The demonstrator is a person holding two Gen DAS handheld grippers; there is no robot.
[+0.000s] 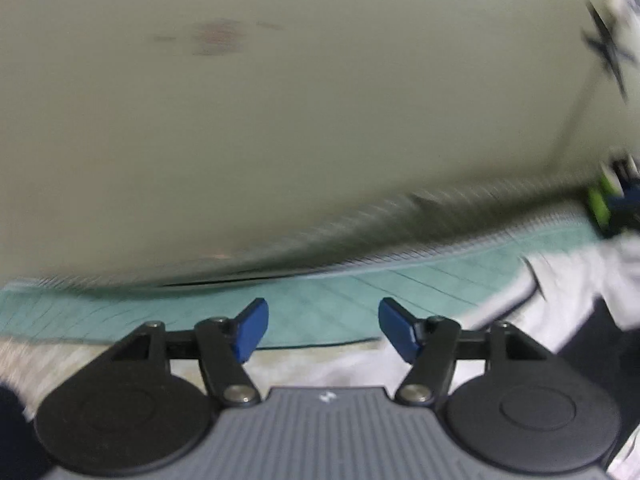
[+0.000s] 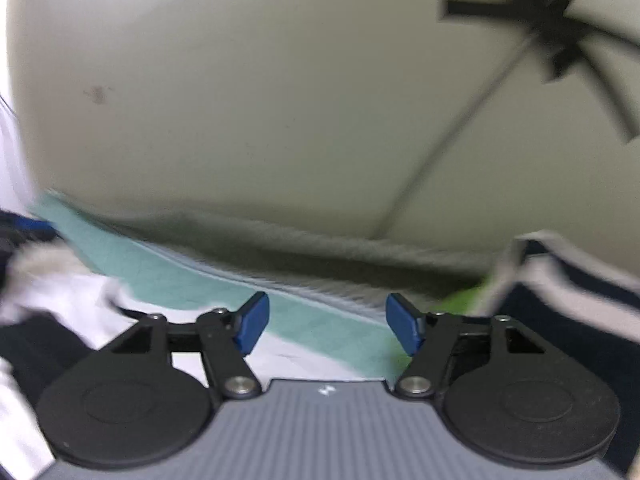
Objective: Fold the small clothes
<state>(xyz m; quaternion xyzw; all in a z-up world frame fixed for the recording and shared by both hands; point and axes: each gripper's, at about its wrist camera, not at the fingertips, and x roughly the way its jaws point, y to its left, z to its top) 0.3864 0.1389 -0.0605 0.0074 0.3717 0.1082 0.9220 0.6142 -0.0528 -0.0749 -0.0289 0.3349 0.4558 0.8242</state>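
Lying rumpled on a teal cutting mat (image 1: 320,304), a white garment (image 1: 568,280) with dark trim waits to be folded, its cloth bunched toward the mat's right end in the left wrist view and spilling over the mat's near edge toward the camera. Seen from the right wrist, the same white cloth (image 2: 80,292) covers the mat's (image 2: 224,292) left part, while a navy-and-white striped piece (image 2: 580,296) stands bunched past the mat's right end, with a patch of bright green (image 2: 460,300) just beside it. Both frames are blurred, so seams and hems cannot be made out. The left gripper (image 1: 323,324) hovers over the mat's bare middle with its blue pads (image 1: 252,328) spread apart and nothing between them; the right gripper (image 2: 327,322) likewise stands open and empty above the mat's far edge. Judging by how it slumps and creases, the garment looks light, soft and limp, likely to sag and slide on the smooth mat unless pinched at two corners or along a hem and kept taut. Behind the mat rises a pale wall (image 1: 280,120), and a dark spoked frame (image 2: 560,12) shows high above the mat's right end.
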